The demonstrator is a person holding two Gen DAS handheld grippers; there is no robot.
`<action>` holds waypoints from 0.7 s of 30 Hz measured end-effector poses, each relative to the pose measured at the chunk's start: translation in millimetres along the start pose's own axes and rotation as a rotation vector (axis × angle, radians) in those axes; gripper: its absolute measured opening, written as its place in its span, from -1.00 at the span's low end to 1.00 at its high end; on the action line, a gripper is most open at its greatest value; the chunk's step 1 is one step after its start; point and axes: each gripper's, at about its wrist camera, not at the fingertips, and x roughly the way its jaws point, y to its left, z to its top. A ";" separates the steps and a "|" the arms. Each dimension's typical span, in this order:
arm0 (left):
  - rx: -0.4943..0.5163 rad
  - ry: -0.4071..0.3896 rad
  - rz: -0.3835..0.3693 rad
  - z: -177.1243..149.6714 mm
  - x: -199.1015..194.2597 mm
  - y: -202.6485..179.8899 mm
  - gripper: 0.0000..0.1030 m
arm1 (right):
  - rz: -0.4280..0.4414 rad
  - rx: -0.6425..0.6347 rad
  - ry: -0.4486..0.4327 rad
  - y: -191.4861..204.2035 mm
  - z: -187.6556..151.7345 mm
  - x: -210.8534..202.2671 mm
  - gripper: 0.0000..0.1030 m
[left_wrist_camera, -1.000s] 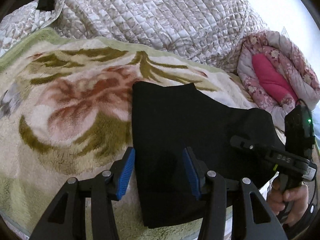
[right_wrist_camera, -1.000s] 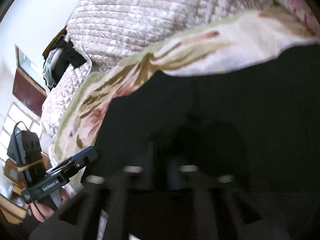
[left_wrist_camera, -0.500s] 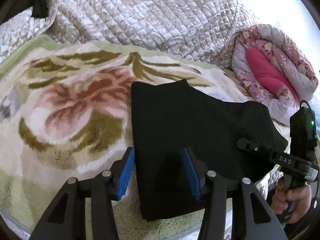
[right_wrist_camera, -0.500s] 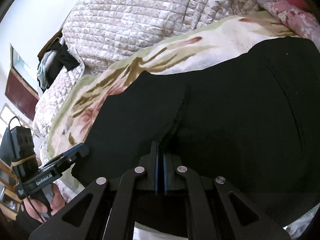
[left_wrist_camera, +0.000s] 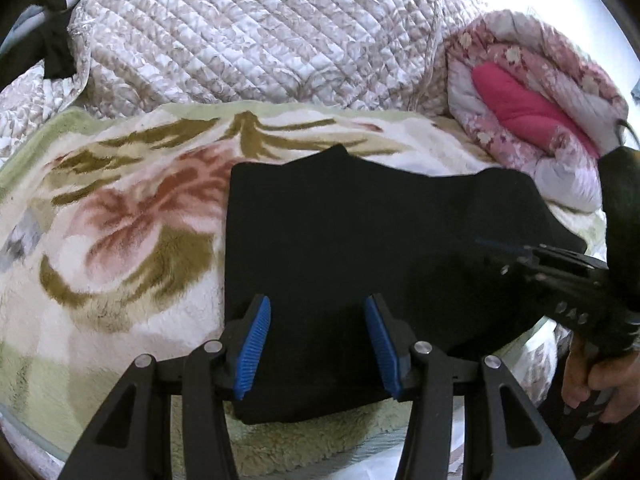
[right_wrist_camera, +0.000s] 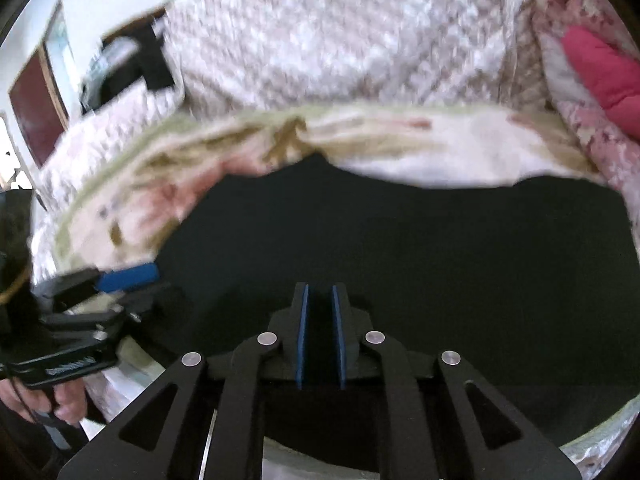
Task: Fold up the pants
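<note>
Left wrist view looks down on black pants [left_wrist_camera: 360, 240], folded into a compact dark slab on a floral fleece blanket [left_wrist_camera: 120, 220] spread over the bed. The cloth is so dark that its layers and seams cannot be made out, and its near edge is partly hidden behind the left gripper [left_wrist_camera: 316, 344]. That gripper hangs over the near part of the pants with its blue pads wide apart and nothing pinched between them; whether the fingertips touch the cloth is hard to tell. At the right edge the right gripper [left_wrist_camera: 500, 246] reaches in over the pants' right side, blurred, its handle in a hand [left_wrist_camera: 592, 380] cut off by the frame.

Right wrist view is smeared by motion. The right gripper [right_wrist_camera: 319, 312] shows a narrow gap between its pads, its jaws having just been opening; only dark pants [right_wrist_camera: 400, 248] show through the gap, and no fold of cloth seems caught there. A quilted cover [left_wrist_camera: 248, 32] is heaped behind the blanket, and a pink floral quilt [left_wrist_camera: 540, 92] sits rolled at far right.
</note>
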 end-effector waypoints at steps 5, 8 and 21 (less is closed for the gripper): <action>0.009 -0.002 0.009 -2.2 0.0 -2.6 0.01 | 0.005 0.014 -0.011 -5.1 -1.6 -1.3 -0.76; 0.024 -0.007 0.024 -3.9 0.1 -5.6 0.01 | -0.012 -0.017 -0.021 0.5 -3.3 -1.5 -0.76; 0.017 -0.016 0.057 -6.0 2.1 -8.4 0.02 | -0.019 -0.024 -0.030 3.1 -6.6 -4.0 -0.75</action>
